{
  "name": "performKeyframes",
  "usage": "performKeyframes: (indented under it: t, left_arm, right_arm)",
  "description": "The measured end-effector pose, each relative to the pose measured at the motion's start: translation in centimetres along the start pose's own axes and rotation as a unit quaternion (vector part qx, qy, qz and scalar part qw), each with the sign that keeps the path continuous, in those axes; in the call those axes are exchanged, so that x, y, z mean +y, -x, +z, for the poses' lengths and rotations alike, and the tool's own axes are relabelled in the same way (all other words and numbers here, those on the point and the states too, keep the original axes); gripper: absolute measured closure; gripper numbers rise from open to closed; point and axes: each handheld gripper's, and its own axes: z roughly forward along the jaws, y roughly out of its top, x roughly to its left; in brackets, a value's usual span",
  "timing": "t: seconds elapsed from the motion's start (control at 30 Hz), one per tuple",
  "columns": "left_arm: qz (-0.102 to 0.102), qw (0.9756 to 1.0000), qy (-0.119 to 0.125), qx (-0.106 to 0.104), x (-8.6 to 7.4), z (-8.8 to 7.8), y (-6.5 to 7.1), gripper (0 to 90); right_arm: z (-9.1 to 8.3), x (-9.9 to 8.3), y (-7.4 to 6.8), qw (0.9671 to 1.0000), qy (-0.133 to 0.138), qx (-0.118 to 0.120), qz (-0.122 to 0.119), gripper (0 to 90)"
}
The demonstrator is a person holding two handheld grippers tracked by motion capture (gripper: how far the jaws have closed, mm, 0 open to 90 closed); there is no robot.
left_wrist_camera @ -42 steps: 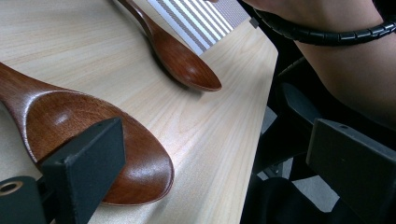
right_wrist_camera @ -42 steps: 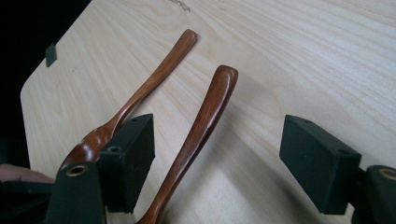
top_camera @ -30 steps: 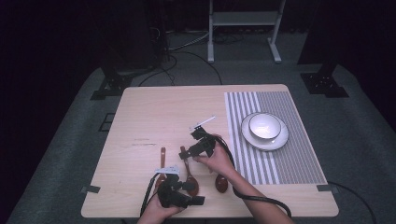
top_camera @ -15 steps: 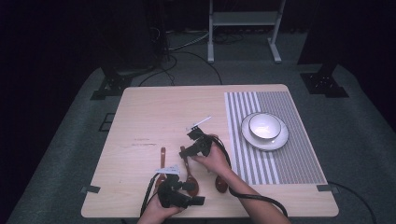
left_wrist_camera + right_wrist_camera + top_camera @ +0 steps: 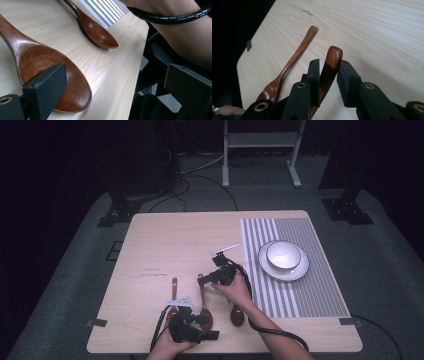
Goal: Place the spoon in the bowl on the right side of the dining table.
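We are closing the right gripper [image 5: 328,85] around the handle end of the middle dark reddish-brown wooden spoon [image 5: 331,62]; the handle is sitting between the two black jaws, which have just been narrowing, though we cannot tell whether both pads are pressing on it yet. That spoon is lying on the pale wood-grain tabletop [image 5: 175,245] near the front edge, its bowl pointing toward us. We are holding the left gripper [image 5: 110,82] low over that bowl with its jaws standing wide apart and gripping nothing.

A second wooden spoon [image 5: 173,295] is lying just to the left, and a third wooden spoon [image 5: 237,314] is resting to the right, beside our right forearm. Further right, a grey-and-white striped placemat [image 5: 320,285] is covering that end of the table, carrying a white bowl [image 5: 283,254] on a white plate [image 5: 300,270]. Around the table we are seeing grey carpet [image 5: 380,270], cables and a white metal stand [image 5: 260,140] in a dark room.
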Motion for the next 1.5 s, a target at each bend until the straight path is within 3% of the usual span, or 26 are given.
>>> performKeyframes:
  t: [0.4, 0.67, 1.03, 1.5]
  left_arm:
    - [-0.003, 1.0000, 0.003, -0.001, 0.0, 0.0, 0.1, 3.2]
    - [-0.004, 1.0000, 0.008, -0.003, 0.1, -0.1, 0.1, 3.2]
    - [0.006, 0.9993, 0.035, -0.007, 0.5, -1.1, 0.3, 3.1]
    - [0.002, 0.9987, 0.050, 0.006, 0.6, -2.1, -0.1, 3.1]
  right_arm:
    - [-1.1, -0.4, 0.1, 0.9986, 0.029, 0.037, 0.022, 76.7]
    - [-1.9, -0.7, 0.4, 0.9949, 0.047, 0.075, 0.049, 83.4]
    - [-3.8, -1.0, 1.6, 0.9926, 0.064, 0.083, 0.062, 83.5]
    - [-8.5, -0.9, 3.5, 0.9885, 0.108, 0.064, 0.084, 83.6]
